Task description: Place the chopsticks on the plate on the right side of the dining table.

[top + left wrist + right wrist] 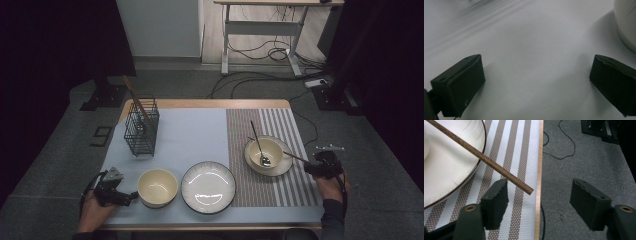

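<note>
A wooden chopstick (295, 156) lies across the saucer (285, 167) under a cream bowl (267, 150) that has a metal spoon (260, 145) in it. My right gripper (307, 169) is at the chopstick's near end, by the table's right edge. In the right gripper view the chopstick (486, 160) tip sits between the open jaws, close to the left jaw, and neither pad presses on it; my right gripper (539, 187) straddles the table edge. My left gripper (131, 197) rests open on the pale blue mat (531, 50) beside a second cream bowl (157, 187), with nothing between its jaws.
A white plate (208, 186) sits at the front centre. A black wire basket (141, 127) at the back left holds a chopstick (134, 95). The striped placemat (521, 150) runs to the wooden table edge (539, 170). Cables lie on the grey floor (586, 152).
</note>
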### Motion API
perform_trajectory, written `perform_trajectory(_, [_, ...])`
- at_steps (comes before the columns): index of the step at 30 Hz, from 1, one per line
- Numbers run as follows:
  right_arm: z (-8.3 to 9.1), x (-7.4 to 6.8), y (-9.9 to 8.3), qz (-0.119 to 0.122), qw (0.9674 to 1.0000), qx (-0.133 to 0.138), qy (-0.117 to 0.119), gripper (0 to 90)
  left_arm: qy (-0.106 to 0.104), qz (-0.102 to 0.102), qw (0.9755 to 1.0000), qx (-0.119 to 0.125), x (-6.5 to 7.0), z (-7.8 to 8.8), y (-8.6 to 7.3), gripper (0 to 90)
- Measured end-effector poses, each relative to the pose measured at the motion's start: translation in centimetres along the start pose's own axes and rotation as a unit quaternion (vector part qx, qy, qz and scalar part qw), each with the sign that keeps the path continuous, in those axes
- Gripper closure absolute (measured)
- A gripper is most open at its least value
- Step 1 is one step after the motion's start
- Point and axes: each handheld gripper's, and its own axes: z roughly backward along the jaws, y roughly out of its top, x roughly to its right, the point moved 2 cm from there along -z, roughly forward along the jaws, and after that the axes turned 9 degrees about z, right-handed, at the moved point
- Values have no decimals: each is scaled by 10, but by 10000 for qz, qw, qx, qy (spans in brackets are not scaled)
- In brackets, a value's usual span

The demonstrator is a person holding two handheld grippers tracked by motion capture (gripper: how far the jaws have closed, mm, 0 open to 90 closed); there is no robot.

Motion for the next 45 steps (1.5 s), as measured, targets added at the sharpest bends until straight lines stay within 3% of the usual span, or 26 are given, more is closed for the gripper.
perform_trajectory(11, [-7,6,-2,-57,9999,-128,5,393,1,0,10000,1,0,0,0,0])
perform_trajectory(45, [-23,12,12,91,9999,-113,-45,395,4,0,10000,3,0,0,0,0])
